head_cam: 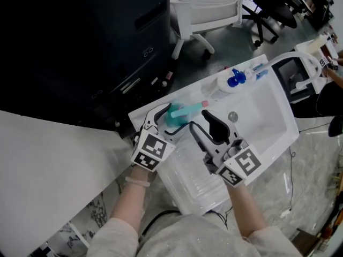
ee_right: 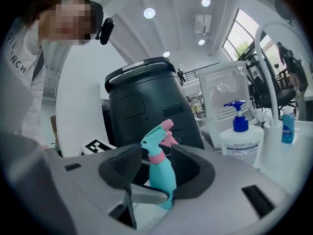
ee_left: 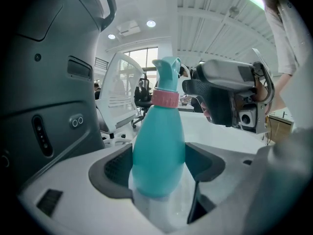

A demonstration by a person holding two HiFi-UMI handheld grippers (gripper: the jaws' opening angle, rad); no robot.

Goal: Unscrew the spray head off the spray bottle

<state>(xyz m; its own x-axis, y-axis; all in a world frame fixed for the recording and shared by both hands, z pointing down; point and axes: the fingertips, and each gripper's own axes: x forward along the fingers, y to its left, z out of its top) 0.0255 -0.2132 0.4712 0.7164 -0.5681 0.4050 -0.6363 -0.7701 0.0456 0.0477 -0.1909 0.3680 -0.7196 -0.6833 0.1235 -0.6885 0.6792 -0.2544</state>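
Note:
A teal spray bottle [head_cam: 181,113] with a pink collar and pink nozzle tip lies tilted over the white sink [head_cam: 268,116], its head pointing right. My left gripper [head_cam: 168,118] is shut on the bottle's body [ee_left: 157,146], with both dark pads against its sides. My right gripper [head_cam: 204,124] comes in from the front right. In the right gripper view the spray head [ee_right: 157,137] and pink collar [ee_right: 156,156] stand between its jaws. A small gap shows on each side, so the right gripper [ee_right: 157,173] reads as open around the neck.
A white pump bottle with a blue pump [head_cam: 234,80] and a blue tube [ee_right: 288,129] stand at the sink's far rim beside a white faucet [ee_right: 266,58]. A dark bin-like machine [head_cam: 80,36] stands at the left, and a white chair [head_cam: 209,9] behind it.

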